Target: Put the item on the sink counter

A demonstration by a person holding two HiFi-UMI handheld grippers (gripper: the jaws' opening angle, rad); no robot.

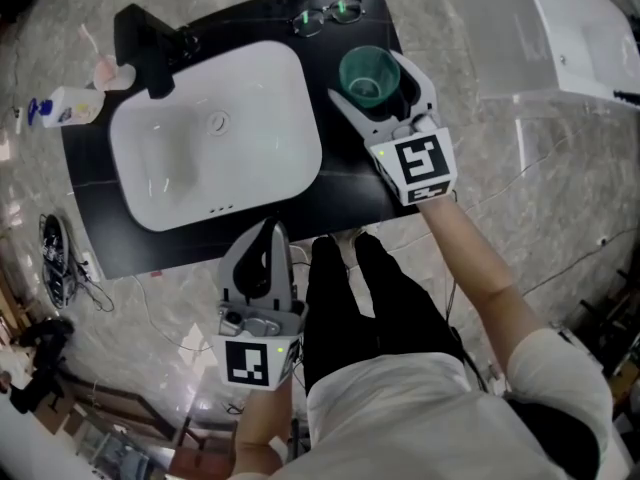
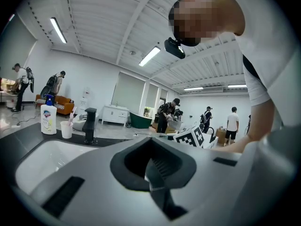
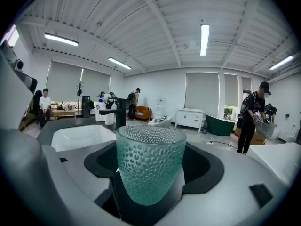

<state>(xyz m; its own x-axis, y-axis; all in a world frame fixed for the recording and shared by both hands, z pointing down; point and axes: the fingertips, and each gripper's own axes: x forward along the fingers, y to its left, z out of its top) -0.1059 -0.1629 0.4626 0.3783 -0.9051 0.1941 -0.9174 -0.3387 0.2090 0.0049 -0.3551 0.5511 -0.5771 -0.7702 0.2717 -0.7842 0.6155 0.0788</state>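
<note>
- Gripping a green glass cup point(image 3: 149, 161), the right gripper point(image 1: 372, 83) has its jaws clenched on the cup's lower sides.
- The cup stands upright between those jaws, with its rim above them.
- Under them lies the black table point(image 1: 350, 183), with the white sink point(image 1: 215, 133) off to their left.
- Whether the cup's base touches the table cannot be told.
- The left gripper point(image 1: 268, 233) has its jaws pressed together on nothing, the tips at the table's near edge.
</note>
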